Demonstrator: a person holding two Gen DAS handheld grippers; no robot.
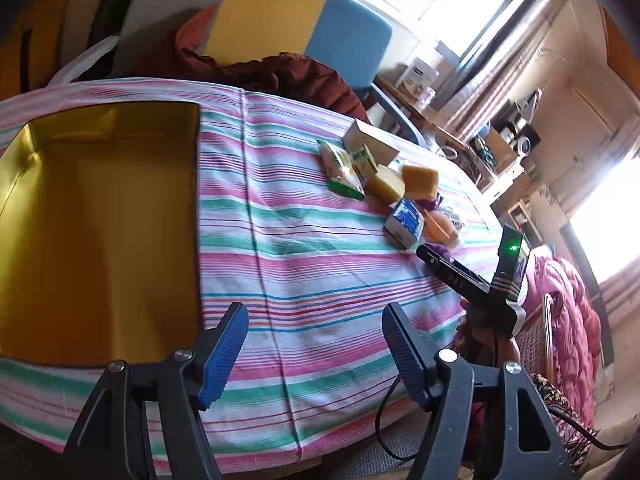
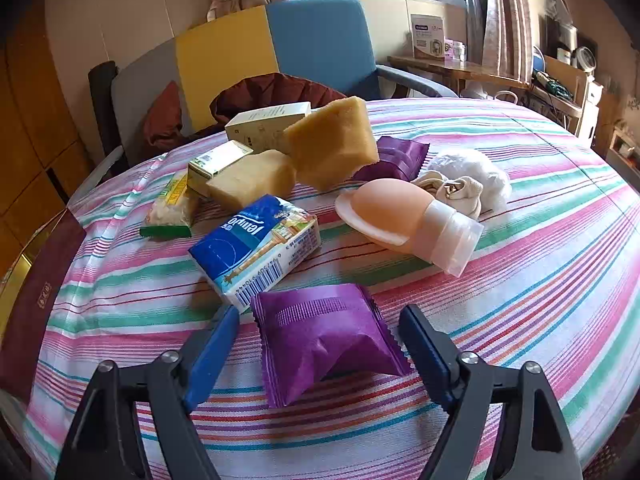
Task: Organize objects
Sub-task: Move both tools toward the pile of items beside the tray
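My right gripper [image 2: 320, 320] is open, its blue pads on either side of a purple snack packet [image 2: 324, 336] that lies on the striped tablecloth [image 2: 540, 280]. Behind the packet lie a blue tissue pack [image 2: 256, 248], two yellow sponges [image 2: 332, 144], a peach silicone item [image 2: 400, 216], a second purple packet [image 2: 396, 156], a white cloth [image 2: 472, 176] and small boxes [image 2: 264, 124]. My left gripper [image 1: 316, 324] is open and empty over the cloth, beside an open gold box [image 1: 100, 220]. The right gripper's body [image 1: 480, 276] also shows in the left wrist view.
A green-edged snack bag [image 2: 172, 208] lies left of the pile. The gold box's rim and dark red side [image 2: 36, 300] show at the table's left. A blue and yellow chair [image 2: 312, 44] with a dark red jacket [image 2: 272, 92] stands behind the table.
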